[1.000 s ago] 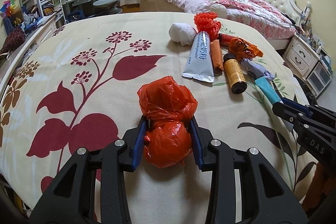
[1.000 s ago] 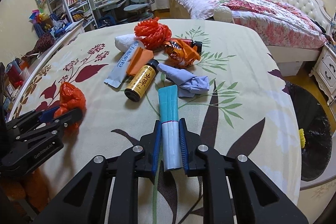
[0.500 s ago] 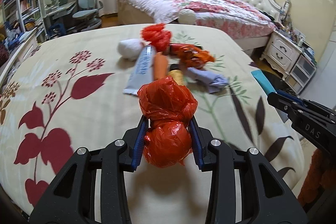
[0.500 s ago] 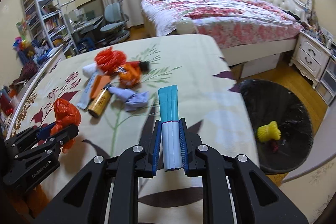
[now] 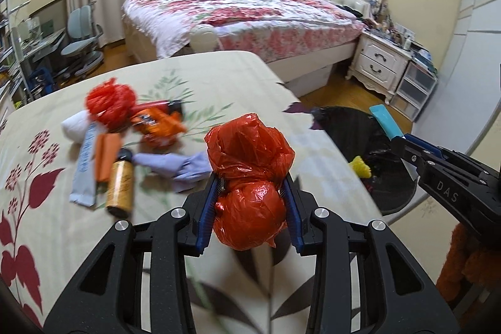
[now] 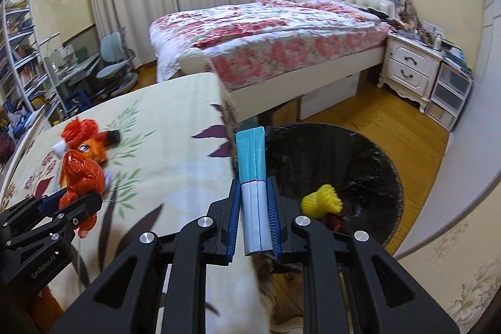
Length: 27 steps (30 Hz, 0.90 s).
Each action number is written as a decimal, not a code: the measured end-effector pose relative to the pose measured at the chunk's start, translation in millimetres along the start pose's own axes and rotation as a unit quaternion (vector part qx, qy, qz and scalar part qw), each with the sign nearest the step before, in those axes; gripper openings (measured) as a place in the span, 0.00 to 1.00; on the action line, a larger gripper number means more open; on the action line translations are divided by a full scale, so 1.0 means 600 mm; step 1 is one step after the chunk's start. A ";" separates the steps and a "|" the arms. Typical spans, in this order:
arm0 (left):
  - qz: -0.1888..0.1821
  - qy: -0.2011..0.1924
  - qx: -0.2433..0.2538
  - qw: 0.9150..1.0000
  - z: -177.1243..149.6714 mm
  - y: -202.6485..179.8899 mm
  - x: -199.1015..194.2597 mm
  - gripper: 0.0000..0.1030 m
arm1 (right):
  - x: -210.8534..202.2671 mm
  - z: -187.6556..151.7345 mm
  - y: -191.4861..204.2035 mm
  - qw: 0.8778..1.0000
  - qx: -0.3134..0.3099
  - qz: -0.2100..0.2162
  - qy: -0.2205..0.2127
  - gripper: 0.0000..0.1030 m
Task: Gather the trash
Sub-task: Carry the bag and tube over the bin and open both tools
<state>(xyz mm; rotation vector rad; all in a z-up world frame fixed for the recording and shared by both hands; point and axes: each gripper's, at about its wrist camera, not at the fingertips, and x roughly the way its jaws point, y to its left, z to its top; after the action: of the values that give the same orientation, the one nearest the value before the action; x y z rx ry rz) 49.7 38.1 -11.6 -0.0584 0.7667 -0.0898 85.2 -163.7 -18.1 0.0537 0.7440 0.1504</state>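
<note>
Carrying trash binward, the red bag [image 5: 250,177] is pinched by the left hand-held gripper [image 5: 250,208]. The teal tube [image 6: 253,187] is clamped by the right hand-held gripper [image 6: 253,218], the black bin [image 6: 360,165] just ahead.

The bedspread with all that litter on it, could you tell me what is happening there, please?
A person is clearing trash with two handheld grippers. The left gripper is clamped on a knotted red plastic bag, and the right gripper is shut on a teal and white tube, held near the black-lined trash bin. A yellow scrap already lies in the bin. A gold bottle and other litter remain on the bedspread.
</note>
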 end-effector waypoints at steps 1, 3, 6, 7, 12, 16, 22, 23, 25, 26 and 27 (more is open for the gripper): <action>-0.003 0.000 0.004 1.000 0.005 -0.010 0.006 0.36 | 0.005 0.000 -0.009 1.000 0.004 -0.005 0.001 0.18; -0.010 0.002 0.013 1.000 0.014 -0.031 0.021 0.36 | 0.014 0.002 -0.024 1.000 0.011 -0.012 0.003 0.18; -0.018 0.003 0.026 0.999 0.027 -0.063 0.042 0.36 | 0.027 0.004 -0.042 1.000 0.020 -0.020 0.005 0.17; -0.020 0.003 0.032 0.999 0.032 -0.073 0.050 0.36 | 0.031 0.005 -0.047 0.999 0.022 -0.023 0.005 0.17; -0.025 0.003 0.053 0.998 0.047 -0.115 0.082 0.36 | 0.050 0.008 -0.070 0.999 0.027 -0.040 0.006 0.18; -0.025 0.005 0.067 0.997 0.057 -0.142 0.107 0.36 | 0.062 0.009 -0.093 0.998 0.039 -0.043 0.009 0.17; -0.025 0.017 0.077 0.997 0.067 -0.168 0.143 0.36 | 0.076 0.013 -0.121 0.997 0.055 -0.049 0.011 0.17; -0.025 0.020 0.077 0.996 0.069 -0.171 0.149 0.36 | 0.079 0.014 -0.124 0.997 0.057 -0.053 0.011 0.17; -0.025 0.024 0.078 0.996 0.068 -0.176 0.157 0.36 | 0.084 0.016 -0.131 0.997 0.058 -0.058 0.012 0.17; -0.025 0.026 0.079 0.996 0.069 -0.179 0.162 0.36 | 0.086 0.016 -0.134 0.996 0.060 -0.059 0.013 0.17; -0.024 0.026 0.082 0.996 0.070 -0.183 0.167 0.36 | 0.089 0.017 -0.139 0.996 0.062 -0.060 0.014 0.17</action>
<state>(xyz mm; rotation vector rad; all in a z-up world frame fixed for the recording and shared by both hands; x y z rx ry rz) 144.0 -80.2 -41.3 0.0819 0.8086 -0.1995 140.7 -237.5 -55.1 0.1252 0.7814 -0.0098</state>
